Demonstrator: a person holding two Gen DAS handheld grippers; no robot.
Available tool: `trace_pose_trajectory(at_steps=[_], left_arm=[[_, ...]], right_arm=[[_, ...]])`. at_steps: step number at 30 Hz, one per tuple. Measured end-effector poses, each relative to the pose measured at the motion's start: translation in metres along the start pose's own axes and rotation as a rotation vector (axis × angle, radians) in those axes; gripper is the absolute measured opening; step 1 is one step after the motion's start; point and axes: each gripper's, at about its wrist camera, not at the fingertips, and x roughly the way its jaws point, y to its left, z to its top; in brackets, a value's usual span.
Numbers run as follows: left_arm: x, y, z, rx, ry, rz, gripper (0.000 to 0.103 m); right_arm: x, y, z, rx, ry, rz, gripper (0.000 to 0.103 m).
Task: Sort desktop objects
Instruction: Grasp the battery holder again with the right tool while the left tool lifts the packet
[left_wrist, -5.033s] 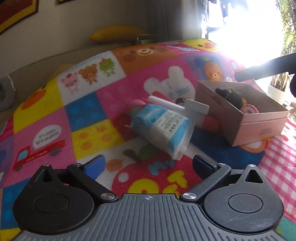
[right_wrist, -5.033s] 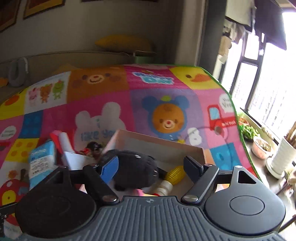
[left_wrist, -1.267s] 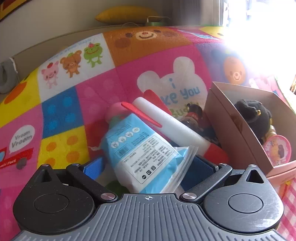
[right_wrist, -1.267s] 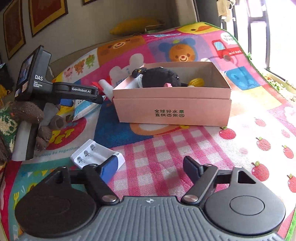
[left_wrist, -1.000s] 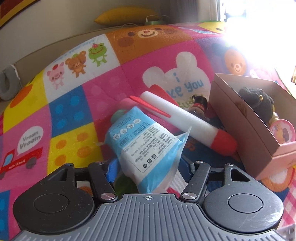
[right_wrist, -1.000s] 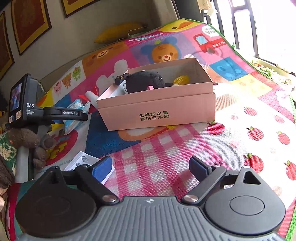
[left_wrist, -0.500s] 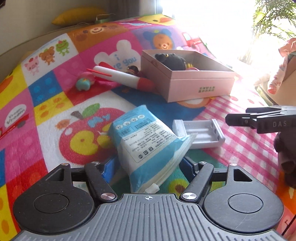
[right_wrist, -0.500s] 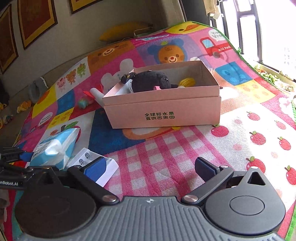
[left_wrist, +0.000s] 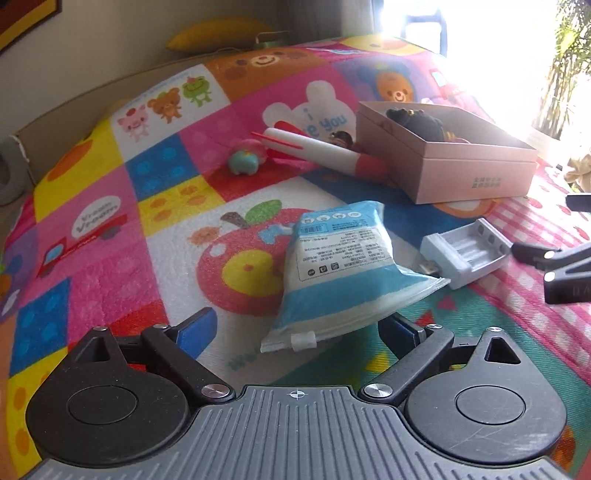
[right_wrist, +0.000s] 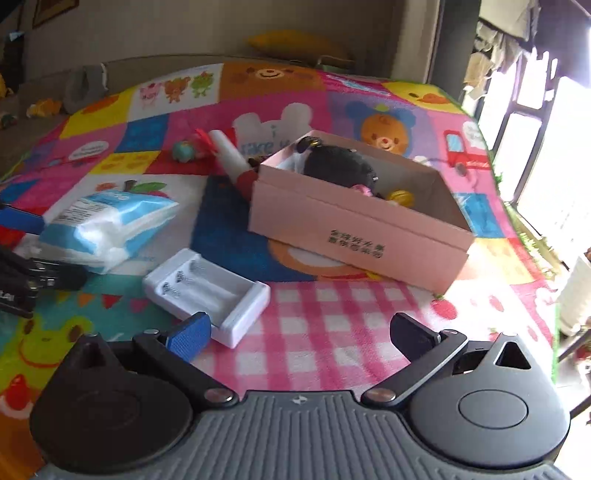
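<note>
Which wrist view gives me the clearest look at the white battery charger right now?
The right wrist view: the white battery charger sits close, its open slots and spring contacts plain. The left wrist view shows it smaller, off to the right.

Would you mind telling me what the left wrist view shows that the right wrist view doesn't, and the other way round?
Only the left wrist view shows the printed label on the blue wipes pack, lying between the opening jaws of the left gripper with neither pad pressing it. Only the right wrist view shows the right gripper, open with nothing between its fingers, the window frames and the yellow toy in the box. Both show the pink box, white battery holder, black plush and colourful mat.
</note>
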Motion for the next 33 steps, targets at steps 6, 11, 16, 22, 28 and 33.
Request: trace_pose_trajectory(at_steps=[6, 11, 16, 22, 28, 33], left_arm=[[-0.002, 0.029, 0.004, -0.075, -0.015, 0.089, 0.100], [-0.013, 0.046, 0.003, -0.106, -0.033, 0.096, 0.101], [-0.028, 0.053, 0.002, -0.082, -0.077, 0.026, 0.102], [-0.020, 0.044, 0.017, 0.016, -0.127, -0.040, 0.103], [0.017, 0.020, 0.038, 0.112, -0.091, -0.123, 0.103], [0.043, 0.000, 0.038, 0.161, -0.031, -0.116, 0.099]], right_arm=[[-0.007, -0.006, 0.010, 0.060, -0.051, 0.016, 0.103], [0.007, 0.025, 0.024, 0.085, 0.014, 0.202, 0.103], [0.035, 0.051, 0.036, 0.082, 0.096, 0.168, 0.103], [0.034, 0.045, 0.028, 0.091, 0.107, 0.215, 0.091], [0.011, 0.021, 0.013, 0.089, 0.061, 0.164, 0.090], [-0.005, -0.008, 0.001, 0.140, 0.069, 0.146, 0.091]])
